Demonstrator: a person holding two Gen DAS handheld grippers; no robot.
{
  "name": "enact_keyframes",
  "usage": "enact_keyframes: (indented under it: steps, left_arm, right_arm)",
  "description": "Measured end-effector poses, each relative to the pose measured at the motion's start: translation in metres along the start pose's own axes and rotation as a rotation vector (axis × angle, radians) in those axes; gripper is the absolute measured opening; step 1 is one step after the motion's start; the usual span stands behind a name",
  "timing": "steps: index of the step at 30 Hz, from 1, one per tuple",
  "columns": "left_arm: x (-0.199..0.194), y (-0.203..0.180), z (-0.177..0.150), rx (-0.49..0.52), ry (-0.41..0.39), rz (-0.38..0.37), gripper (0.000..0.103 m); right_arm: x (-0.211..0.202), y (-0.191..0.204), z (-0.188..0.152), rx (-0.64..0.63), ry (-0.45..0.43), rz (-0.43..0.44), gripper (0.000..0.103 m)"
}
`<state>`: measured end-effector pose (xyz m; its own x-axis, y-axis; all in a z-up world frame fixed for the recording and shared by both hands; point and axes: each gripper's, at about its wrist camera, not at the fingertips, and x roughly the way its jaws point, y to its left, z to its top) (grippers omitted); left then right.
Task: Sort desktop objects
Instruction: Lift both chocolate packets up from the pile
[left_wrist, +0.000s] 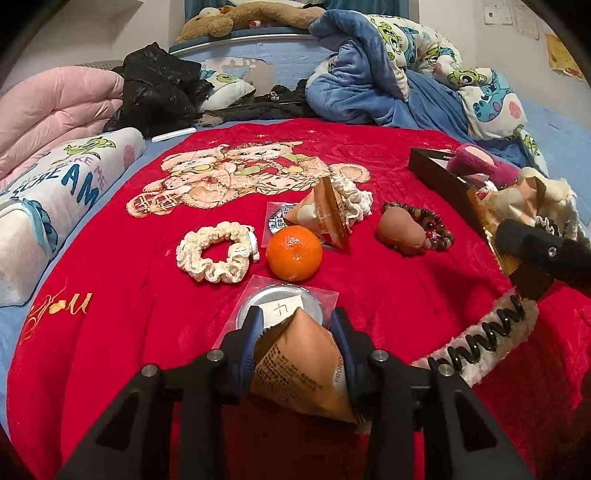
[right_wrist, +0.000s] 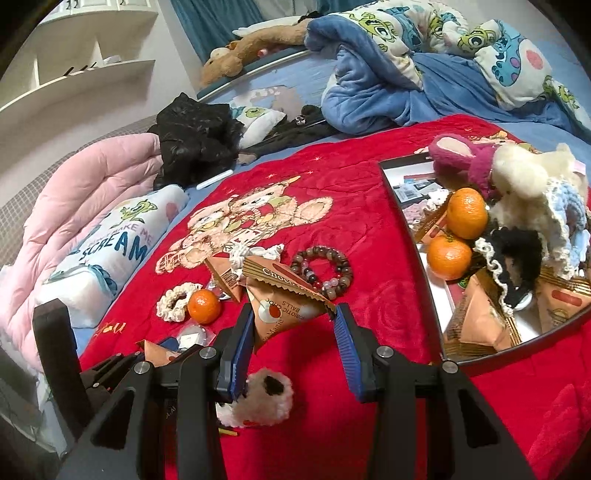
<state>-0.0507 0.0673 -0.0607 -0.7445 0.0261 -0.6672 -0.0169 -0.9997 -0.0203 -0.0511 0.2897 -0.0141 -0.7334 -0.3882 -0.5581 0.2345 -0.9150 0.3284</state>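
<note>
Red plush blanket (left_wrist: 388, 280) with a bear print covers the middle of the bed and carries everything being sorted. The left gripper (left_wrist: 297, 325) has its blue fingers (left_wrist: 253, 332) closed on an orange pyramid snack packet (left_wrist: 299, 365), held just above a round badge in a clear sleeve (left_wrist: 284, 299) near the blanket's near edge. Beyond the badge lies a mandarin (left_wrist: 294, 253), with a cream crocheted scrunchie (left_wrist: 214, 256) just beside it toward the blanket's left side and a second pyramid packet (left_wrist: 325, 214) behind it, leaning against a white scrunchie (left_wrist: 354, 195). A brown pear-shaped toy (left_wrist: 400, 230) rests touching a beaded bracelet (left_wrist: 430, 225), well apart from the mandarin, with bare red blanket between them. The right gripper (right_wrist: 293, 314) hovers with its fingers (right_wrist: 236, 347) set wide; a chocolate-ball pyramid packet (right_wrist: 284, 302) sits between them, touching the left finger, and whether the right one touches is unclear. At the blanket's right edge an open black box (right_wrist: 413, 206) holds two mandarins (right_wrist: 466, 212), plush toys, scrunchies and more packets, crowded to its rim. Open blanket remains along the near left corner and between the box and the bracelet.
</note>
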Motion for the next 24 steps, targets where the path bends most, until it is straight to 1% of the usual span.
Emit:
enact_keyframes:
  steps: [12, 24]
  left_arm:
    - [-0.009, 0.000, 0.005, -0.002, -0.012, -0.025, 0.039]
    - [-0.026, 0.001, 0.014, 0.013, -0.068, -0.027, 0.039]
  right_arm:
    - [0.000, 0.007, 0.002, -0.009, -0.009, 0.016, 0.042]
    - [0.002, 0.017, 0.003, -0.026, -0.009, 0.026, 0.042]
